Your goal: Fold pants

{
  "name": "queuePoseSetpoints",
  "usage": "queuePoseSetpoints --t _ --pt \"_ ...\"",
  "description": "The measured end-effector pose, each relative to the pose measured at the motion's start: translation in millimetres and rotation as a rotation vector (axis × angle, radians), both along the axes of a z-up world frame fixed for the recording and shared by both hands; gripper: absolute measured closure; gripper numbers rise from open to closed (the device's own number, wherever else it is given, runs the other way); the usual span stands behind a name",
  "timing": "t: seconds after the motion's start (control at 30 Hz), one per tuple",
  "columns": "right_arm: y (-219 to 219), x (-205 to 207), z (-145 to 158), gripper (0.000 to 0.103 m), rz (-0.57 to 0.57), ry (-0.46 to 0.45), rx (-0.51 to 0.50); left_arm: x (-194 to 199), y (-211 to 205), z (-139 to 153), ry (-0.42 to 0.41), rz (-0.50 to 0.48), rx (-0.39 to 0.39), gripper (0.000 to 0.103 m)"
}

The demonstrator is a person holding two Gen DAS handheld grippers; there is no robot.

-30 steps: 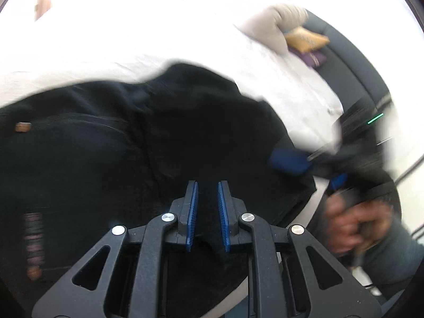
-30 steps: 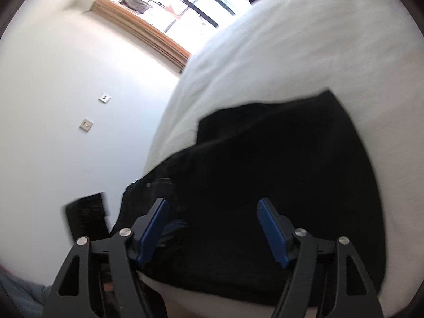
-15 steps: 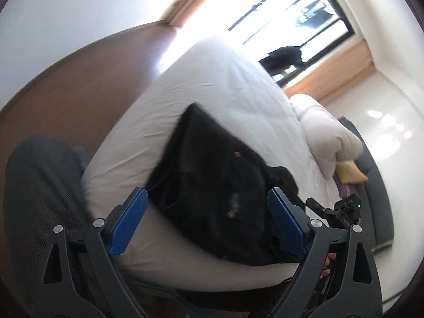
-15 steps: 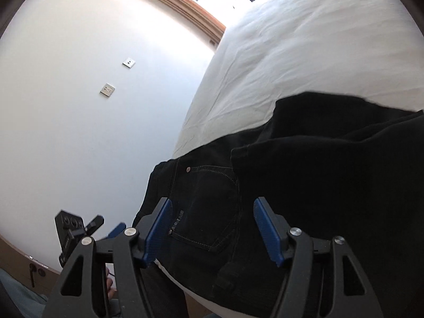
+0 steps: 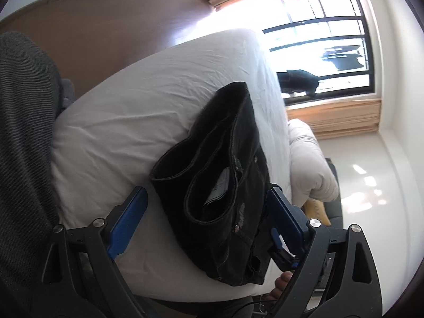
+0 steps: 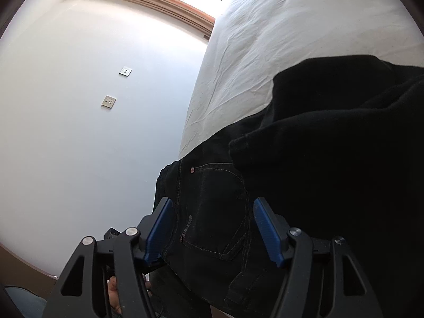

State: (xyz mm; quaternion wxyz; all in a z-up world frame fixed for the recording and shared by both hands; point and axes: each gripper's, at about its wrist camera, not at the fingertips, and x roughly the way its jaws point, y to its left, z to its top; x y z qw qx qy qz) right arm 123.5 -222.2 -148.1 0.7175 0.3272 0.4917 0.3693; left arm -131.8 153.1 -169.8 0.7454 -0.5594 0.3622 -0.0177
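Black jeans (image 5: 225,185) lie folded on the white bed (image 5: 132,111), their open waistband facing me in the left wrist view. My left gripper (image 5: 206,214) is open, its blue fingers on either side of the waistband end, not closed on it. In the right wrist view the jeans (image 6: 318,172) fill the right side, a back pocket and rivet showing. My right gripper (image 6: 213,230) is open, its fingers straddling the pocket area at the bed's edge. The right gripper also shows in the left wrist view (image 5: 281,249) beside the jeans.
A white pillow or duvet roll (image 5: 312,164) lies past the jeans. A barred window (image 5: 318,42) is behind the bed. A white wall with two switch plates (image 6: 108,102) is left of the bed. A person's grey clothing (image 5: 23,145) is at the left.
My left gripper opened, let go of the jeans and drew back to face the waistband end. My right gripper stayed open and moved closer to the pocket.
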Motion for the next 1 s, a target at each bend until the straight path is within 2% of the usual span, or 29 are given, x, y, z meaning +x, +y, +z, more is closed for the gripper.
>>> queuePoseSetpoints --t 0.07,0.13,0.2,0.3,0.37,0.53,0.6,0.63,0.7,0.83,0.9,1.0 --pt "-1.5 0.8 -2.5 0.036 0.001 0.011 0.02 0.7 4.7 -5.7 -0.003 0.02 -0.042 0.014" --pt "1.8 2.6 -5.3 0.036 0.003 0.021 0.046 5.9 4.9 -10.8 -0.008 0.006 -0.086 0.034" --pt "6.3 4.5 -5.2 0.036 0.016 0.022 0.061 8.6 1.4 -14.8 0.022 -0.004 -0.104 0.062" --pt "10.7 8.9 -4.4 0.036 0.048 0.025 0.07 11.3 0.5 -27.3 0.047 0.016 -0.163 0.076" --pt "15.3 13.5 -3.5 0.036 0.075 0.034 0.074 9.6 2.2 -27.8 0.042 0.015 -0.176 0.078" --pt "26.9 34.6 -10.3 0.036 0.114 0.076 0.025 7.7 4.3 -20.8 0.027 0.001 -0.137 0.081" --pt "31.9 43.4 -21.8 0.041 0.121 0.128 -0.046 10.7 1.5 -18.1 0.022 0.0 -0.125 0.082" --pt "34.0 47.3 -29.6 0.047 0.119 0.163 -0.077 10.7 2.5 -13.2 0.02 -0.003 -0.11 0.082" --pt "36.0 52.6 -36.7 0.051 0.106 0.199 -0.085 16.4 -5.1 -6.4 0.009 -0.012 -0.08 0.083" --pt "44.0 50.2 -36.1 0.05 0.083 0.183 -0.126 27.1 -15.7 9.2 -0.03 -0.043 -0.01 0.084" --pt "41.8 47.3 -37.9 0.05 0.065 0.178 -0.11 32.5 -17.6 14.0 -0.041 -0.051 0.004 0.085" --pt "36.0 45.1 -41.6 0.06 0.046 0.191 -0.095 38.9 -18.8 14.1 -0.044 -0.056 0.016 0.085"
